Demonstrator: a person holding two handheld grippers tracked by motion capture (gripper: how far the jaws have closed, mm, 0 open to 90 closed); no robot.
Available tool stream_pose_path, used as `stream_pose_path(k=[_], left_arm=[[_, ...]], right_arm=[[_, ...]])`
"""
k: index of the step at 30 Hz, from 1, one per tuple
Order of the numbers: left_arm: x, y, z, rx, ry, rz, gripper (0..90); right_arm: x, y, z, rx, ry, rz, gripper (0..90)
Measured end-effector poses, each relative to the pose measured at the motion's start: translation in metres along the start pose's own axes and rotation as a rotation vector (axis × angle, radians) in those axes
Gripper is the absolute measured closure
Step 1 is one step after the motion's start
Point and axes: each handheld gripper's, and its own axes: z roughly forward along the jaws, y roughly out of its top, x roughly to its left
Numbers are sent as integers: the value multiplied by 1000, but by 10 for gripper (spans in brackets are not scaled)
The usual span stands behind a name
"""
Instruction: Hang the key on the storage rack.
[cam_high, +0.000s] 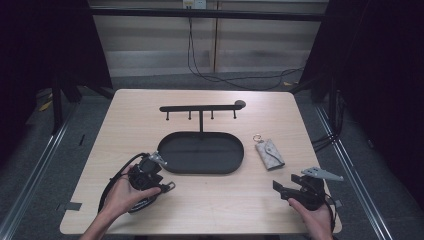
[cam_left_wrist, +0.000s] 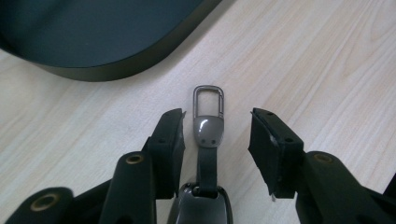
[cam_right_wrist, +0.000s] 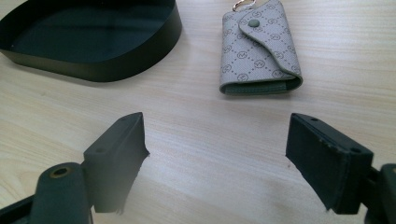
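Left gripper (cam_left_wrist: 215, 140) spread astride key fob (cam_left_wrist: 208, 133), unpinched; off-centre squeeze risks skidding fob sideways. Right gripper (cam_right_wrist: 217, 156) spread, idle near pouch (cam_right_wrist: 260, 49).

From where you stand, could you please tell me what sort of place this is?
Probably a lab or studio recording bench rather than a home: a pale wooden table stands alone between dark curtains, with loose black cables trailing on the grey floor behind, and a black metal key stand with an oval tray staged at its centre.
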Motion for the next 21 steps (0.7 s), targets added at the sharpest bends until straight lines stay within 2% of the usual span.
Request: stream_pose_path(k=[2,8,15,16,18,21], left_arm=[[-1,3,4,33,0,13,574],[3,8,10,72,-22,28,601],[8,10,13,110,-12,42,627],[7,13,13,127,-7,55,630],[6,15,15,148,-11,64,636],[5,18,20,183,5,73,640]], right_arm=[[0,0,0,0,-1,-2,198],[0,0,0,-4,-6,1,204],[1,0,0,-4,1,-6,186],[1,0,1,-5,2,-5,185],[1,0,1,-4,3,-2,185],[1,0,1,-3,3,-5,186]])
